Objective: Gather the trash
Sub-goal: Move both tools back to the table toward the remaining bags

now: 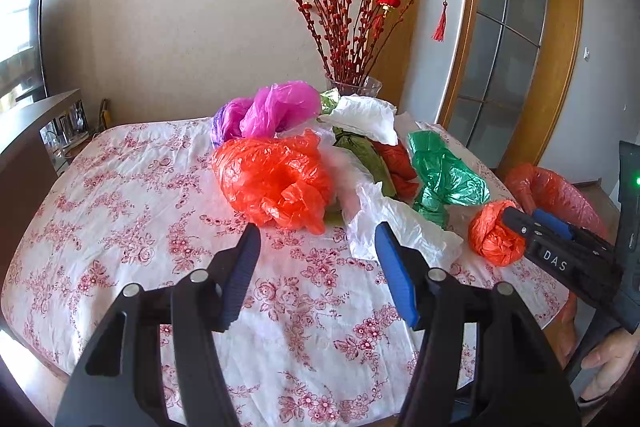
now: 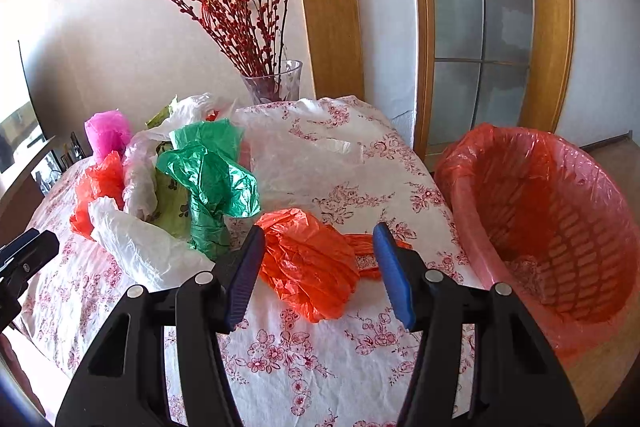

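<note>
In the left wrist view, the left gripper [image 1: 318, 245] is seen with its blue-padded jaws standing apart and nothing between them, above the floral tablecloth [image 1: 132, 211]. A large crumpled orange plastic bag [image 1: 276, 183] lies at 12 o'clock from the jaws, with a magenta bag [image 1: 276, 109] behind it at 12 and white plastic [image 1: 400, 227] at 1 o'clock. A green bag [image 1: 444, 175] is found at 2 o'clock. At 3 o'clock the right gripper [image 1: 516, 223] is shown reaching a small orange wad [image 1: 494, 233]; whether the wad is touched cannot be told here. A hand [image 1: 612, 367] appears at 4 o'clock.

In the right wrist view, the right gripper [image 2: 319, 247] is seen open as well, and an orange bag [image 2: 308, 261] lies on the cloth between and just beyond the pads, not pressed by them. Only here is the red-lined basket [image 2: 552, 211] fully shown, at 3 o'clock beside the table. A glass vase of red branches [image 2: 276, 81] stands at 12 o'clock.
</note>
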### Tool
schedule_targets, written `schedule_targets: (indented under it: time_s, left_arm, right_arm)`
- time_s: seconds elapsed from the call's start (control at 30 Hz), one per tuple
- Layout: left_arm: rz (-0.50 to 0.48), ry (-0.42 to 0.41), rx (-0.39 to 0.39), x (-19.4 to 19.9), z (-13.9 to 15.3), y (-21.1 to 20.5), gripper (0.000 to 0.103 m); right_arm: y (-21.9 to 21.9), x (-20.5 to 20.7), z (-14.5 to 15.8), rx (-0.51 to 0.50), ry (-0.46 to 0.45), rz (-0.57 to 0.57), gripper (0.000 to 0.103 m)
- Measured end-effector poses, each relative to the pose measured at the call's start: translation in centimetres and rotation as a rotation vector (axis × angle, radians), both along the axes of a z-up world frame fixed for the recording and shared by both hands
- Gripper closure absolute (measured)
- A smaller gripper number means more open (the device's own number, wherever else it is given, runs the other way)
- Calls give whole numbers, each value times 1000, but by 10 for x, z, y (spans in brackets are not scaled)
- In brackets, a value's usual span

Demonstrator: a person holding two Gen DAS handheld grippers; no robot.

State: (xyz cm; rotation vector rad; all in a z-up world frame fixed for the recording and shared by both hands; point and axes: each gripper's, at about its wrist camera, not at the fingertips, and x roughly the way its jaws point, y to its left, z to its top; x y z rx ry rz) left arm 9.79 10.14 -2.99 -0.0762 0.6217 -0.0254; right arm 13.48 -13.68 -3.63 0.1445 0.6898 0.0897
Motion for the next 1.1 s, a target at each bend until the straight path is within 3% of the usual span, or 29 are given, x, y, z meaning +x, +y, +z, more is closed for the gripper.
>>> schedule_targets:
  time_s: [0.27, 0.5, 0.6, 0.9, 1.1]
  left_arm:
    - [-6, 15, -6, 3, -4, -2, 44]
    - [-23, 32, -15, 6, -9, -8, 44]
    - [-37, 39, -17, 8, -10, -13, 44]
    - [-96, 79, -55, 27, -16, -38, 44]
    - [-85, 107, -59, 49, -23, -51, 41]
  right_arm:
    - [5, 4, -13, -8, 38, 54, 47]
    - [6, -2, -17, -6, 41, 72, 69]
    - [3, -6, -16, -12, 36, 56, 73]
    - [-26, -20, -16, 11, 38, -15, 74]
    - [-34, -26, -18, 26, 44, -25, 74]
